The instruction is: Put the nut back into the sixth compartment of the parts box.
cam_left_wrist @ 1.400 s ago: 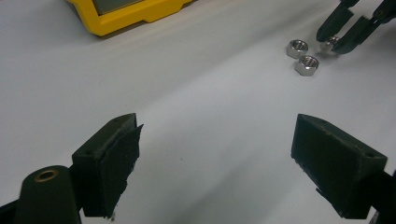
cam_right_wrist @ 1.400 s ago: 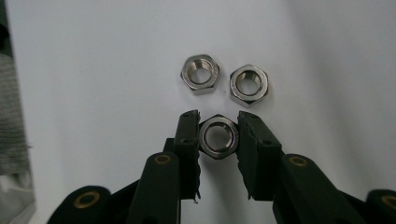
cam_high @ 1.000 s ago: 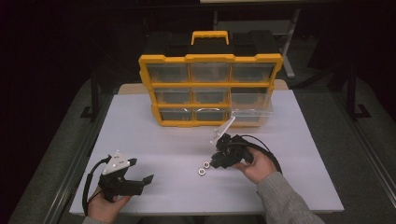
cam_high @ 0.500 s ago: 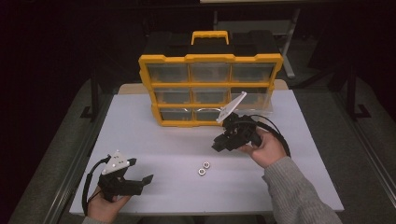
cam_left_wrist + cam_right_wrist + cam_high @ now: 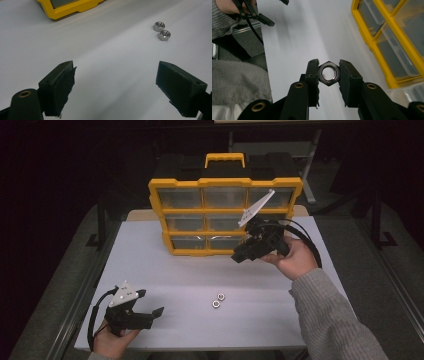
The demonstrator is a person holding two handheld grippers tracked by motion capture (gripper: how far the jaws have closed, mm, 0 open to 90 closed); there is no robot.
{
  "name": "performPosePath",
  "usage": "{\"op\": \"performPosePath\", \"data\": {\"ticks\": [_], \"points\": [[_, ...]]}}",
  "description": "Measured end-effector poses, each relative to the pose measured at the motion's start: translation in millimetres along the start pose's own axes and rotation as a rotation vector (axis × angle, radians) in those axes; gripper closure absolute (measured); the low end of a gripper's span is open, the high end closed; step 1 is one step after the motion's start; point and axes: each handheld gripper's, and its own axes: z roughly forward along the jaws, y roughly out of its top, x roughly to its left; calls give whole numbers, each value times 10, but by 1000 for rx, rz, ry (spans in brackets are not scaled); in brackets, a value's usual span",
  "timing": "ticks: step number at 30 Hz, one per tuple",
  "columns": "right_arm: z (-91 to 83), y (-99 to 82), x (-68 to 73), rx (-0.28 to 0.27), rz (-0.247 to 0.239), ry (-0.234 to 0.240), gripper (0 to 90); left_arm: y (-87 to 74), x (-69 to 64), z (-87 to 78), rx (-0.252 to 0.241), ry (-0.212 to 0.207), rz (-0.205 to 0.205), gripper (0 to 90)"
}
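Note:
A yellow organizer case (image 5: pixel 225 182) with clear drawers stands upright at the back of the white table (image 5: pixel 150 250). My right gripper (image 5: pixel 240 255) hovers in front of its lower right drawers, shut on a steel hex nut (image 5: pixel 328 73) pinched flat between the jaws. In the right gripper view the case (image 5: pixel 384 62) runs along the right side. Two more hex nuts (image 5: pixel 218 300) lie side by side on the table's middle front. My left gripper (image 5: pixel 152 303) rests near the front left corner, open; its view shows the two nuts (image 5: pixel 162 30) ahead to the right of the left gripper (image 5: pixel 115 75).
The table's metal side rail (image 5: pixel 85 285) runs along the left edge. A clear drawer (image 5: pixel 407 93) juts out of the case low at the right in the right gripper view. The floor around the table is dark.
My right gripper has risen from the table beside the loose nuts and moved back and right toward the case's lower right drawers. The left gripper has stayed put.

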Motion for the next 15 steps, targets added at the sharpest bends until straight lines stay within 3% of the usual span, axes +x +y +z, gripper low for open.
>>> {"op": "performPosePath", "data": {"ticks": [15], "points": [[-382,66,-259,-19,74,-51,692,-3,0,1,-7,-3,-14,147]]}}
